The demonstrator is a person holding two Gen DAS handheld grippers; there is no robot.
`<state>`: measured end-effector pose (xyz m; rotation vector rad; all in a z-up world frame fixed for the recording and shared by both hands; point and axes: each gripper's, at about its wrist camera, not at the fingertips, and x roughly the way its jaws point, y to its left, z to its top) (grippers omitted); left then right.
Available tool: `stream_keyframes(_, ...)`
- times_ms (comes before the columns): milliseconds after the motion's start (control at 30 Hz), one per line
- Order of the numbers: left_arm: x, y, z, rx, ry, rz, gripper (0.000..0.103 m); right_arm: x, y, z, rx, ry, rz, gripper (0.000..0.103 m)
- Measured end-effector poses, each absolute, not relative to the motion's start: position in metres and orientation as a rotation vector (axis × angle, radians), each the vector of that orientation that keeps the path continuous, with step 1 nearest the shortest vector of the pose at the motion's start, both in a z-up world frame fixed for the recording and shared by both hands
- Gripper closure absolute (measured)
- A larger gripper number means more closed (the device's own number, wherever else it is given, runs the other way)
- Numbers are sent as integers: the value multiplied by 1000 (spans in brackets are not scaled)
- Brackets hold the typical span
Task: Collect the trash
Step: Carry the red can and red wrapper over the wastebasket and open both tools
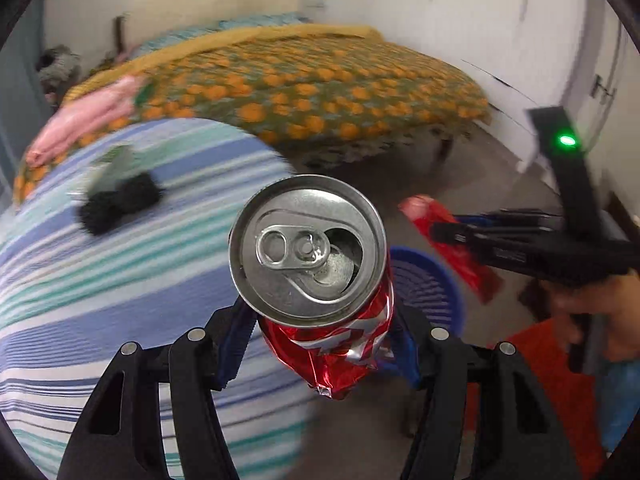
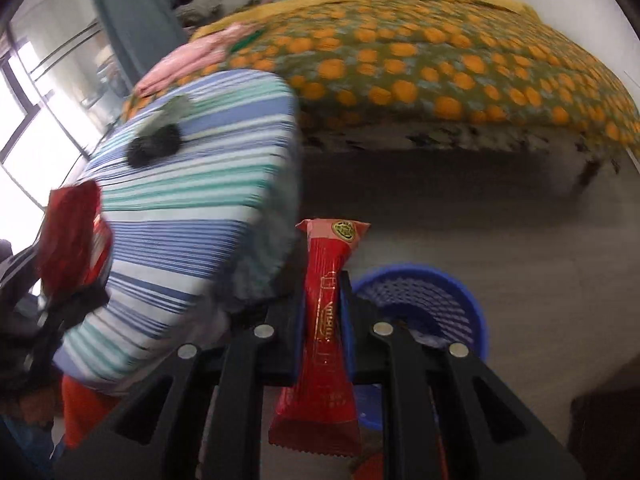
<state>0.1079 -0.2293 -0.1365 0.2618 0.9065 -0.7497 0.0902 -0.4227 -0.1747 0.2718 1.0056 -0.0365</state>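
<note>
- Round blue plastic mesh basket (image 2: 460, 292): near part hidden behind the tongs.
- Fuzzy black object (image 1: 120, 204) on the striped cushion: too blurred to identify.

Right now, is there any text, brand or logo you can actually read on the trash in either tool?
Red snack wrapper: gold lettering down its length, too stylised and blurred to read.
Round yellow-green emblem at the wrapper's top: characters too small to read.
Crushed red can: white marks only, crumpled, no legible word.
Can lid: no readable text.
</note>
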Motion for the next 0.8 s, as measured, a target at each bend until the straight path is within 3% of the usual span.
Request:
stream_keyframes(200,93,-311,-191,283,1022,-855,42,75,-486,-223,360,1055,-132,89)
stream_keyframes(500,115,-371,-271,307,1092,-861,42,75,-531,-262,494,1062,-172,85)
stream_keyframes(533,117,-377,-277,314,1096,-861,34,76,-533,-264,497,1066,-177,79)
stream_keyframes(567,119,-382,-283,320,1098,-859,24,76,-535,-266,502,1067,-183,61)
stream_keyframes(600,121,-385,-286,322,1095,-854,21,77,-536,-266,511,1066,-184,55)
stream_keyframes(800,128,-378,-278,308,1085,-821,13,73,-544,-259,547,1026,-215,48)
